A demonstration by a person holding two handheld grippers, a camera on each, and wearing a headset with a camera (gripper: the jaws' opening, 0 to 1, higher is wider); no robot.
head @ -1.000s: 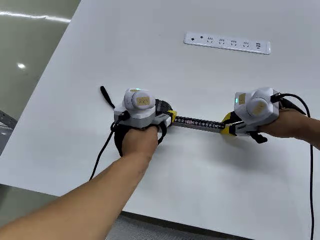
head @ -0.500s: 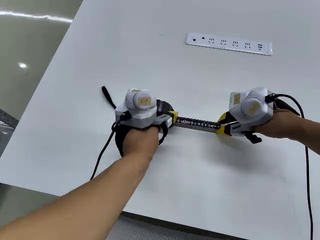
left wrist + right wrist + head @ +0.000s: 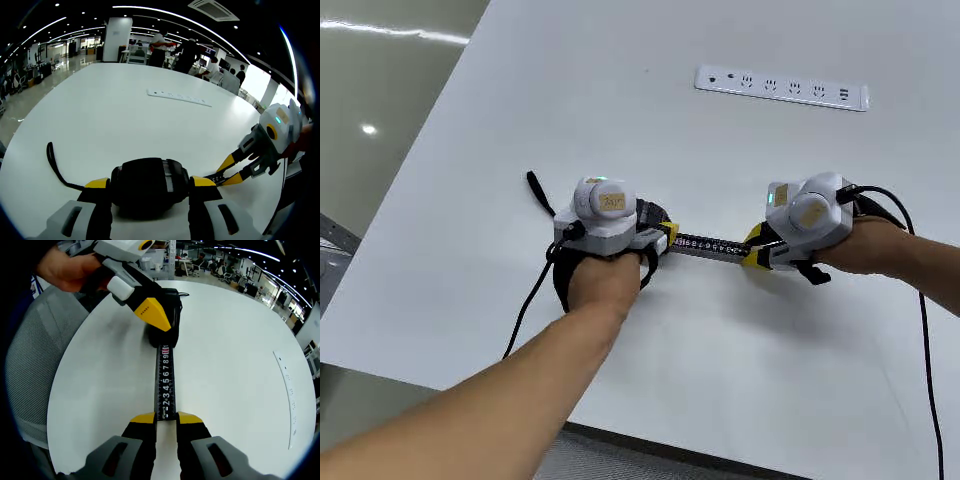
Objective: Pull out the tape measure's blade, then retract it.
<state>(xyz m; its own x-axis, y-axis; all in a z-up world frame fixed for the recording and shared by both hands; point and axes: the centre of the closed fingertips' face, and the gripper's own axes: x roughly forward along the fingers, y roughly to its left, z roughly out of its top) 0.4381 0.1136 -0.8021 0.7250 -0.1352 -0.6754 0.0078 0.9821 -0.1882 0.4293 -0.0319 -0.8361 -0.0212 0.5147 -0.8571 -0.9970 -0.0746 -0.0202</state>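
The tape measure (image 3: 145, 192) lies on the white table (image 3: 740, 160), near its front edge in my head view. Its black case is clamped between the jaws of my left gripper (image 3: 150, 182), one yellow tip on each side of it. The blade (image 3: 165, 375) runs out of the case flat along the tabletop to my right gripper (image 3: 165, 418), whose jaws are pinched together on the blade's free end with the printed numbers reading back toward the case. Against the frames from a second ago, the right gripper has come in toward the left one and the exposed stretch of blade is plainly shorter, while the case and the left gripper sit where they were. I read that as the pull-out being done and the retraction already under way, with the blade being walked back in under control rather than let go to snap home. Roughly a short length is still out, so I judge the job well past halfway. The case's black strap (image 3: 52, 165) trails loose on the table to the far side of the left gripper, clear of the blade's path, and the power strip (image 3: 781, 87) lies well apart toward the back. The risk I see is the blade buckling or twisting if my right hand drifts off the line of the case mouth.
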